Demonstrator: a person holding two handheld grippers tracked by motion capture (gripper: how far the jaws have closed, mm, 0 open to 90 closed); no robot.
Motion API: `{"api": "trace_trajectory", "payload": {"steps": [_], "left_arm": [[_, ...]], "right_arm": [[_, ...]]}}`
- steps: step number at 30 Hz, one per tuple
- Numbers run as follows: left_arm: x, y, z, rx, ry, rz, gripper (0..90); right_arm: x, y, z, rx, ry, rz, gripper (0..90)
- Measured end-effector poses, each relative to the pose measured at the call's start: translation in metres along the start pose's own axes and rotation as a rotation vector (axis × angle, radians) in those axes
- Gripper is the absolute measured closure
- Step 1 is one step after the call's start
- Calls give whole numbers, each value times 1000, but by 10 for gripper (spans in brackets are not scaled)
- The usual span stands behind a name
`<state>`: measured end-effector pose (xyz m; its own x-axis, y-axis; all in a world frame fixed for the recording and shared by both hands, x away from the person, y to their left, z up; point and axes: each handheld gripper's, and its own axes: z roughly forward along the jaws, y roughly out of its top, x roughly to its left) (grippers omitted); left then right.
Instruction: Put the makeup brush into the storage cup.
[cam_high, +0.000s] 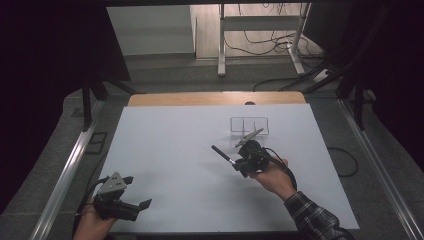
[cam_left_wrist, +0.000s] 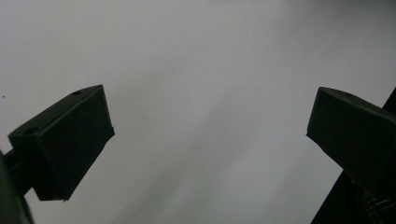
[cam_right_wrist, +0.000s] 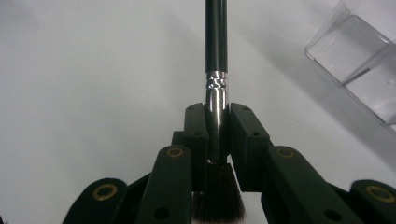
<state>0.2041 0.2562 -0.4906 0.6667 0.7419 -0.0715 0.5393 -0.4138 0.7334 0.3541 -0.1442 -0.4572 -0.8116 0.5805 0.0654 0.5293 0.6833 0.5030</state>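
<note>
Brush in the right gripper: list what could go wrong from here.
1. The right gripper pinches the brush only at its smooth metal ferrule, so it may slip or swivel.
2. Bristles sit back between the jaws and could get crushed or bent.
3. The long handle sticks out toward the table's middle while the clear organizer is close by; a careless swing could knock that light box.

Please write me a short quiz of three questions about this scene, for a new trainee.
1. True or false: the right tool is shut on the brush.
2. Which part points away from that tool: A) bristles, B) handle?
3. What clear thing stands on the white table beyond the right hand?

Key: 1. True, at its metal ferrule. 2. B. 3. A clear plastic organizer with compartments.
</note>
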Motion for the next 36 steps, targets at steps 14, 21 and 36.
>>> {"api": "trace_trajectory", "payload": {"steps": [14, 21, 36], "left_arm": [[-9, 9, 8, 22, 3, 40, 2], [-10, 12, 9, 13, 1, 38, 3], [-18, 35, 32, 53, -56, 86, 9]], "right_arm": [[12, -13, -4, 34, 10, -30, 771], [21, -19, -5, 53, 17, -54, 771], [27, -24, -17, 37, 44, -77, 771]]}}
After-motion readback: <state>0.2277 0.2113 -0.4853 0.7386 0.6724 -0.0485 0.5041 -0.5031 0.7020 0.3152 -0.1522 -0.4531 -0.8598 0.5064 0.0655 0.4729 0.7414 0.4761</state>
